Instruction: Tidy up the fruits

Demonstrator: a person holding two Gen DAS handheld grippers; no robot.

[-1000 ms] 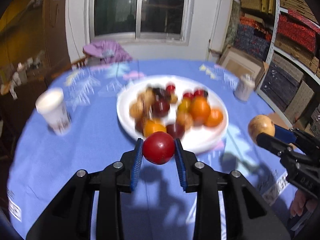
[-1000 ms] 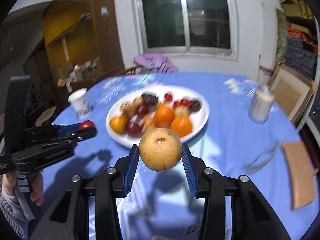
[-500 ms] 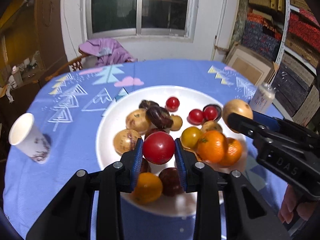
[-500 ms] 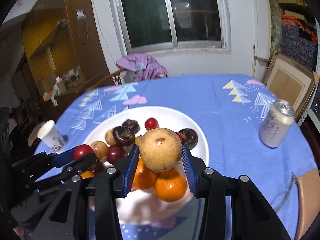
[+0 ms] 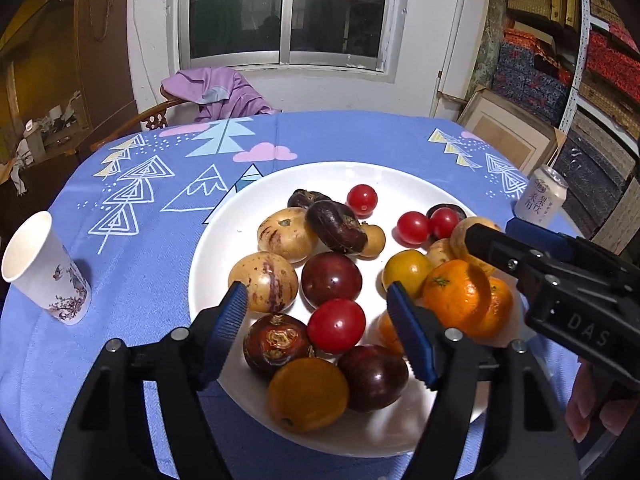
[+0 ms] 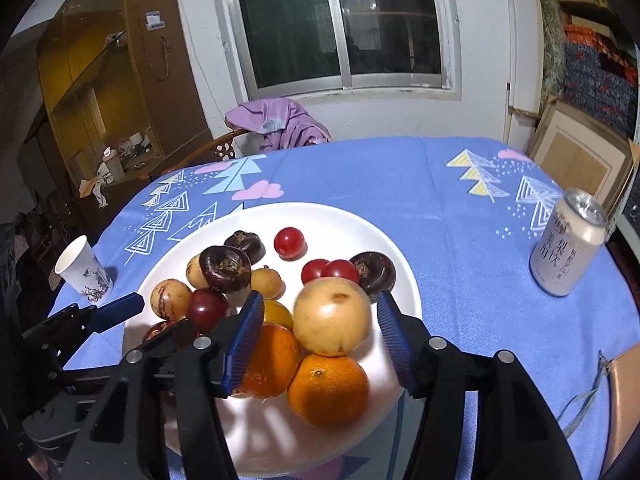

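A white plate [image 5: 256, 192] [image 6: 360, 224] on the blue tablecloth holds several fruits: oranges, red tomatoes, dark plums, tan pears. My left gripper [image 5: 316, 320] is open over the plate's near side; the red tomato [image 5: 336, 331] lies between its spread jaws on the other fruits. My right gripper [image 6: 320, 328] is open too; the tan pear [image 6: 332, 316] sits between its jaws on top of two oranges [image 6: 328, 390]. The right gripper also shows in the left wrist view [image 5: 560, 280], over the plate's right side.
A paper cup [image 5: 44, 268] [image 6: 84, 268] stands left of the plate. A drink can [image 6: 568, 244] [image 5: 540, 200] stands to the right. A chair with a purple cloth [image 5: 216, 92] is behind the table. Boxes and shelves [image 5: 580, 60] fill the right side.
Both grippers have opened. The red tomato has dropped from the left gripper onto the fruit pile, and the tan pear from the right gripper onto the oranges.
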